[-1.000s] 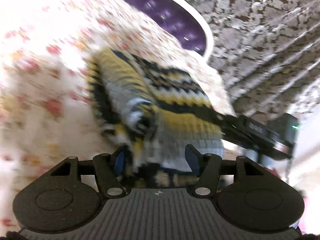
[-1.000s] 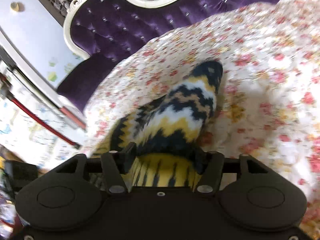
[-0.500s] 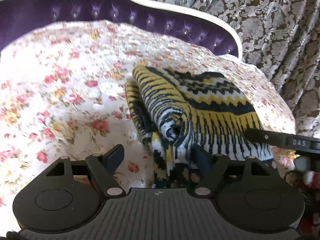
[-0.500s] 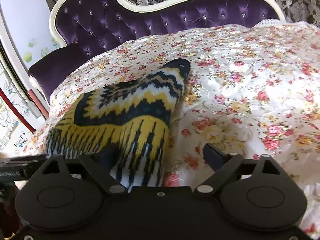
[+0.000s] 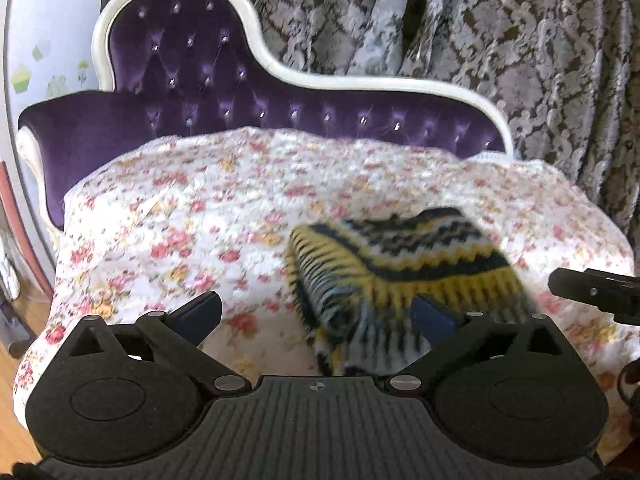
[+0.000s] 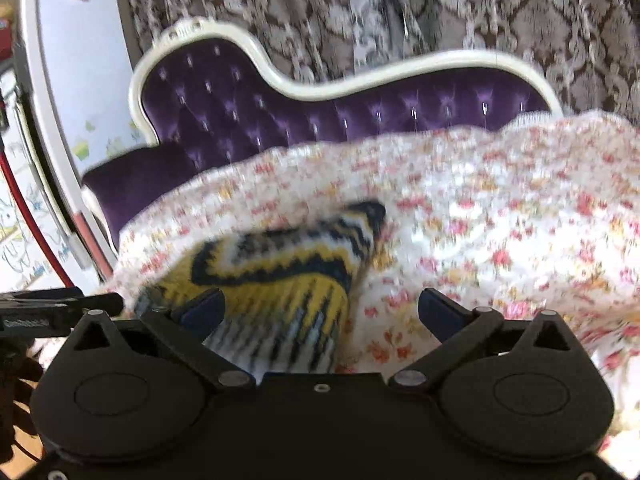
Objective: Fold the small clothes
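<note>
Both sets of tongs hang just short of the folded knit — a small garment (image 5: pixel 404 276) in yellow, black and white zigzag bands, folded into a thick bundle on the floral quilt (image 5: pixel 200 216).

The left gripper (image 5: pixel 316 314) has its jaws spread wide and opening; nothing is pinched. The garment lies ahead of it and toward its right finger (image 5: pixel 434 316), whose blue pad sits in front of the near striped hem, though whether it touches the wool cannot be told through the blur. Its left finger (image 5: pixel 198 312) stands over bare quilt, well clear of the knit.

The right gripper (image 6: pixel 320 310) is likewise splayed and opening, empty. From here the bundle (image 6: pixel 280 280) sits ahead and toward the left finger (image 6: pixel 200 312), with the fringed hem running down between the two fingers; the right finger (image 6: pixel 440 312) is over the quilt only. No pad presses on the cloth.

Each tool shows at the edge of the other's view — the right one's black finger to the right of the bundle as the left camera looks, the left one's at the far left of the right camera's view.

Beyond the quilt rises a purple tufted chaise back (image 5: pixel 192 80) with a white carved frame, and behind it a patterned damask curtain (image 5: pixel 520 60).
</note>
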The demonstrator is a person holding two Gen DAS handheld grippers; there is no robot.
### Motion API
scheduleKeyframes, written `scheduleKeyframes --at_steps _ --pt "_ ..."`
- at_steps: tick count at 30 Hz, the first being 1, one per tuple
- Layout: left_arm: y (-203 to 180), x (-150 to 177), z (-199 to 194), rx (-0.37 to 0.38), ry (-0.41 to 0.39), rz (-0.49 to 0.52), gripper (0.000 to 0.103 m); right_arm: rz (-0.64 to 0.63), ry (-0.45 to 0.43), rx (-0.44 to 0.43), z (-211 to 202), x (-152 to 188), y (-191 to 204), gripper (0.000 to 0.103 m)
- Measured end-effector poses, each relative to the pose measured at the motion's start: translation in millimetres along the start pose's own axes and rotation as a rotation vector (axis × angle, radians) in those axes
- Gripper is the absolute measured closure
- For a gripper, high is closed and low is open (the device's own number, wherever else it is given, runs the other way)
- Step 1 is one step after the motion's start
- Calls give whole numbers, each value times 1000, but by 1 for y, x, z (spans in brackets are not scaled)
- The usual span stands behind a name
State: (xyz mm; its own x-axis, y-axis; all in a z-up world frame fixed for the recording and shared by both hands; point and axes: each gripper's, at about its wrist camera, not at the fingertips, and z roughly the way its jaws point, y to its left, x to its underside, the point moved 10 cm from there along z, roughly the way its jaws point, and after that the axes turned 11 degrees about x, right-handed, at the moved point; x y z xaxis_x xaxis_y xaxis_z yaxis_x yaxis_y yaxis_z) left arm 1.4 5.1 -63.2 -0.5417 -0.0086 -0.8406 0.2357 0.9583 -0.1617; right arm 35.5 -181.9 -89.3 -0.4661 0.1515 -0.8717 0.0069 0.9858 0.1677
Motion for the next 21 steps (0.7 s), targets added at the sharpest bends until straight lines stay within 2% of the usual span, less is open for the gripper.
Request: scheduleKeyframes --at_steps 5,6,10,11,13,15,17,21 --pt "-20 -15 -10 13 -31 31 1 3 -101 33 -22 -20 1 0" --pt "-24 -18 -11 -3 -25 48 1 -1 -114 31 -25 -23 3 0" --pt "-38 -27 -20 -176 -14 146 1 2 -135 1 -35 -33 9 0" --pt "-42 -28 -23 -241 -14 181 1 -8 -131 -3 -37 -34 12 0" --pt "-49 -29 -27 -313 -8 245 1 -49 -131 5 -40 -34 19 0" --pt "-57 -27 -27 -287 -4 264 1 -87 -141 42 -45 -31 23 0" --pt "-60 -23 -25 -226 22 220 1 -106 -153 89 -52 -28 24 0" --pt "-53 -15 -22 -176 79 133 1 -114 -174 137 -66 -23 21 0"
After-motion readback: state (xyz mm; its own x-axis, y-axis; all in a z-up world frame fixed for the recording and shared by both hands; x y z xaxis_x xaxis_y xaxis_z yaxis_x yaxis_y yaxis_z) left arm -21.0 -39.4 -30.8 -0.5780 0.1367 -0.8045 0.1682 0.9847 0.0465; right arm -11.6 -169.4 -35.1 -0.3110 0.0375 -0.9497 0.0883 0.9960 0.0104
